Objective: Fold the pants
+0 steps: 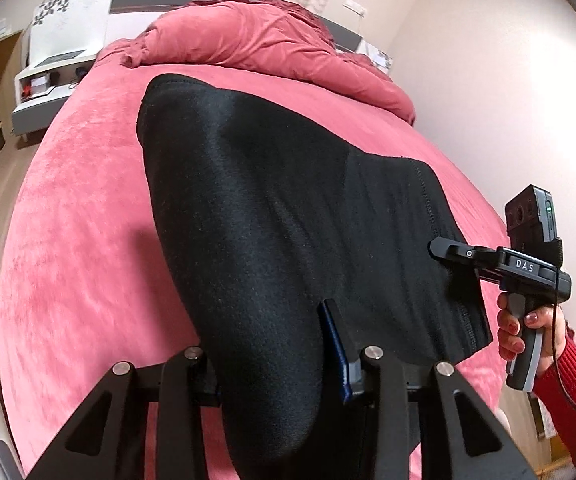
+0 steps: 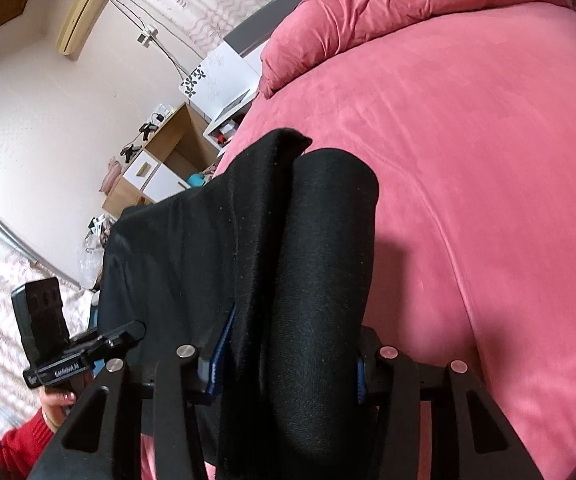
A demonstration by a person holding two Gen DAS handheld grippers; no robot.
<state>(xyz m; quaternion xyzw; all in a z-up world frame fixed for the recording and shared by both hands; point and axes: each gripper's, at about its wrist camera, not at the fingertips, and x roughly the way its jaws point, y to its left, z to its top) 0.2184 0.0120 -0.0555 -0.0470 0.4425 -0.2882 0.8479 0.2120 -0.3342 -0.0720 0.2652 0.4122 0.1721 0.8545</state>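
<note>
The black pants (image 1: pixel 288 208) hang folded over, held up above the pink bed (image 1: pixel 79 264). My left gripper (image 1: pixel 271 360) is shut on a thick fold of the pants at its near edge; the cloth hides the left finger. My right gripper shows in the left wrist view (image 1: pixel 444 252), clamped on the pants' right edge by the stitched seam. In the right wrist view the pants (image 2: pixel 320 264) bulge between my right gripper's fingers (image 2: pixel 288 360), which are shut on the cloth. The left gripper shows there too (image 2: pixel 127 332), at the pants' left edge.
A crumpled pink duvet (image 1: pixel 255 40) lies at the head of the bed. A white nightstand (image 1: pixel 59 60) and a wooden desk (image 2: pixel 159 148) stand to the bed's left. A wall (image 1: pixel 488 80) is on the right.
</note>
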